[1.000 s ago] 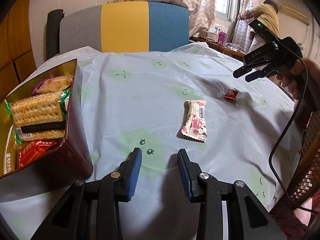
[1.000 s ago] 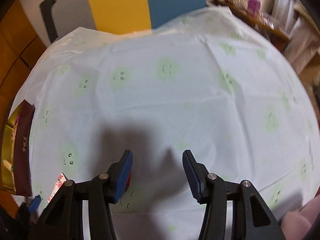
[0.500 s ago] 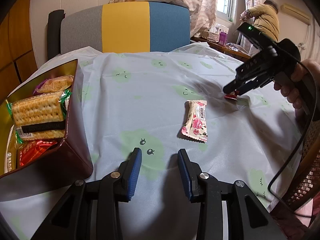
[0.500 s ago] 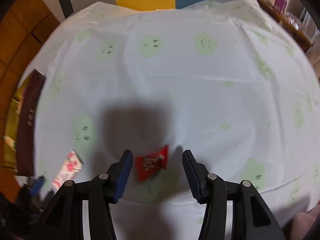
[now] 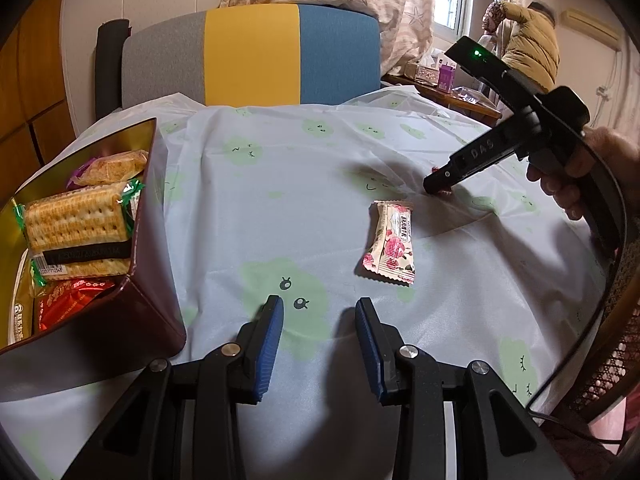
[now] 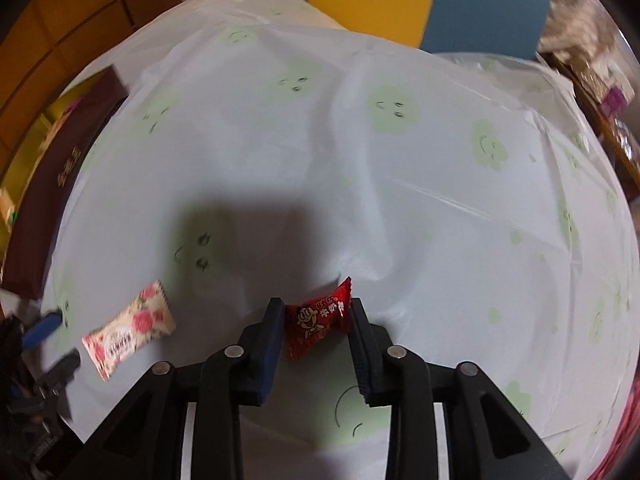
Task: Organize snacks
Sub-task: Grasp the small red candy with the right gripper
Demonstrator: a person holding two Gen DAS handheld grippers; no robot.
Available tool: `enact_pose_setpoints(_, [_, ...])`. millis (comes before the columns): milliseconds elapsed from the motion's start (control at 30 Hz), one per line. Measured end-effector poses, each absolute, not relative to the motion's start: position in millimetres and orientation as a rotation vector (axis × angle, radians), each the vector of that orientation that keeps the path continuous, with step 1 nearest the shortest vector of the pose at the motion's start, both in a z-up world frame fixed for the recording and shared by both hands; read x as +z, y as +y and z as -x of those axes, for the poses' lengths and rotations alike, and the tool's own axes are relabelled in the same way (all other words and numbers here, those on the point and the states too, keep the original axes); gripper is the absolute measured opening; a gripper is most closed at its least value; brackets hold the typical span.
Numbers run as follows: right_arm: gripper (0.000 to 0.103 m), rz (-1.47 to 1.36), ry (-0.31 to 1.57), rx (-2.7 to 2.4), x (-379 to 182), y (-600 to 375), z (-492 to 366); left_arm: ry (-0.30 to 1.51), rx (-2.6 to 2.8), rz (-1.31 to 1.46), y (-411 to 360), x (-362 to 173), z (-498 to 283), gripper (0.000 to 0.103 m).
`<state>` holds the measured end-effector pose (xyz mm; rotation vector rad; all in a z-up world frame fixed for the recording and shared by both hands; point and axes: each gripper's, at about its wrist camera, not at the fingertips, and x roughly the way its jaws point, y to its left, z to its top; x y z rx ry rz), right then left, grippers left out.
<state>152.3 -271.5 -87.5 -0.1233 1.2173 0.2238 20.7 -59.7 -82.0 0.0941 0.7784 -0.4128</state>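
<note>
we've just been closing our right hand-held gripper (image 6: 316, 320) on the red candy (image 6: 318, 320); next, lift toward the box (image 5: 132, 312).

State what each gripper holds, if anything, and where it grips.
The right gripper has just closed across the red candy's middle, on the tablecloth. The left gripper holds nothing.

A: Can you see the whole snack box (image 5: 148, 208)?

B: No. The picture's left edge cuts it off, and the crackers (image 5: 76, 232) cover the packs under them.

A: And the red candy (image 5: 443, 192) from the left camera?

B: Just a tiny red bit. The right gripper (image 5: 438, 185) hides the rest.

A: Anything blurry?

B: Yes. The left gripper (image 6: 48, 340) at the edge of the right camera's picture is smeared.
</note>
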Motion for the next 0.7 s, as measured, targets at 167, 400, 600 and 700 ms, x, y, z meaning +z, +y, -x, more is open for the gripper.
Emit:
enact_pose_setpoints(167, [0.045, 0.053, 1.233, 0.179, -81.8, -286.2, -151.7, 0.778, -0.411, -0.096, -60.6, -82.0, -20.4, 0.038])
enact_pose_setpoints(400, [0.045, 0.002, 1.301, 0.157, -84.8, -297.8, -148.1, 0.777, -0.409, -0.102, -61.2, -81.8, -20.0, 0.038])
enact_pose_setpoints(600, [0.045, -0.051, 1.285, 0.141, -78.5, -306.5, -152.1, 0.777, -0.407, -0.104, -61.3, -81.5, -20.1, 0.038])
enact_pose_setpoints(700, [0.045, -0.122, 1.255, 0.106, -70.0, -323.3, -151.5, 0.780, -0.406, -0.105, -61.1, -81.3, -20.8, 0.038])
